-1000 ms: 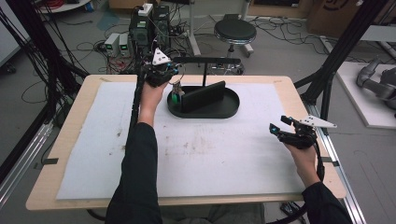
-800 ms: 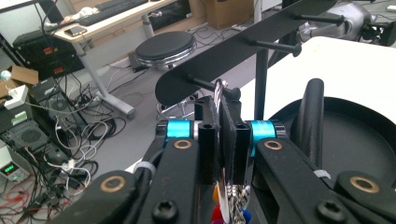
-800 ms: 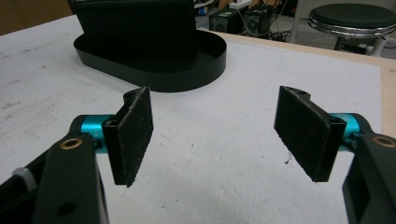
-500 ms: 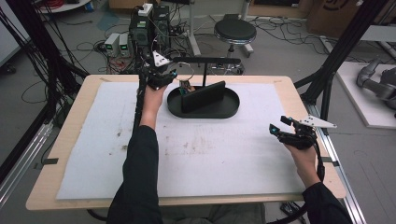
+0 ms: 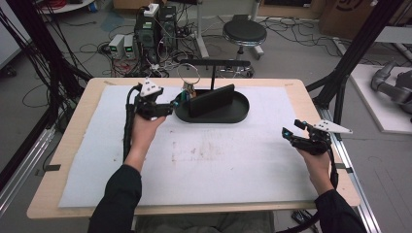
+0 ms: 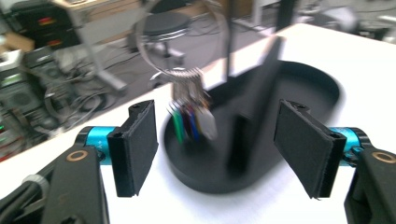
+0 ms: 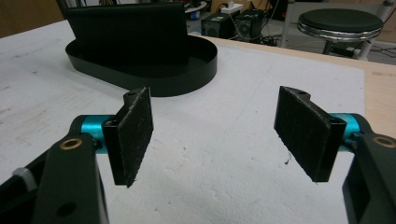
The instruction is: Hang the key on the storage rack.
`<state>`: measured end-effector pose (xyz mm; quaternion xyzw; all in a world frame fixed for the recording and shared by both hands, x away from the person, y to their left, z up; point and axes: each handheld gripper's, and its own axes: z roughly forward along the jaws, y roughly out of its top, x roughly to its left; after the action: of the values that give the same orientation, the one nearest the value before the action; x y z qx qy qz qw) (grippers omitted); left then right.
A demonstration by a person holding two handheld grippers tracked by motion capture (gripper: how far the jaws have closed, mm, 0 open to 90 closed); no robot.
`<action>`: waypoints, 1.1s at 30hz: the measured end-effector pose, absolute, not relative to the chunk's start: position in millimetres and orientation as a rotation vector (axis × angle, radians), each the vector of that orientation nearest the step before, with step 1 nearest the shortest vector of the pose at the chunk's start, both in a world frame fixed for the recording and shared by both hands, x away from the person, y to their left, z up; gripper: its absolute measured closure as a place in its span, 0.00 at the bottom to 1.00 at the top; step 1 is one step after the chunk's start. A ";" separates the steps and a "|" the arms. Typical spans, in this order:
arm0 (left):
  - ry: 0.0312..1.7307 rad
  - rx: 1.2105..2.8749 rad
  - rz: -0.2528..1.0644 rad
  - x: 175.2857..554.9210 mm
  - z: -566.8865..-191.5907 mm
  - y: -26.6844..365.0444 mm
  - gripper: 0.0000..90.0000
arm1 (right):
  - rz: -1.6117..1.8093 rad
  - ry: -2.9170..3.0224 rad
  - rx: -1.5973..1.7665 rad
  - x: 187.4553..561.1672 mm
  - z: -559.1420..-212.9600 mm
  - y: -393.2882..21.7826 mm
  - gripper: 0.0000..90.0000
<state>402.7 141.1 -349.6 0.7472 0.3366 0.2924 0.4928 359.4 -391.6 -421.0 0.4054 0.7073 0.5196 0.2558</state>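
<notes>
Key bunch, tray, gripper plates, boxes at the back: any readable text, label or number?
None readable.
Key bunch: coloured tags, blurred, no lettering legible.
Black tray: plain.
Left gripper and right gripper: no markings legible.
Cardboard box: dark print, too blurred to read.

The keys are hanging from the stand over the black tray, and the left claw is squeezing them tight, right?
Not quite. The keys do hang from the stand over the black tray, but the left claw has just opened and holds nothing; the left gripper view shows its pads apart.
</notes>
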 end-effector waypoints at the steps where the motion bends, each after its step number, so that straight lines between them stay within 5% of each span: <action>1: 0.808 1.813 0.709 393.8 -351.9 142.2 0.28 | 1.404 1.922 1.104 359.8 -420.8 -391.7 0.32; 13: 0.795 1.740 0.721 314.4 -389.0 186.6 0.27 | 1.437 1.858 1.117 348.7 -402.7 -392.2 0.30; 33: 0.830 1.743 0.756 304.2 -407.5 215.1 0.27 | 1.396 1.849 1.146 345.5 -413.4 -396.2 0.30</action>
<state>304.2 215.1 -407.5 0.7237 0.3444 0.3137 0.5091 345.5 -396.2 -413.4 0.4264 0.6878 0.5192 0.2747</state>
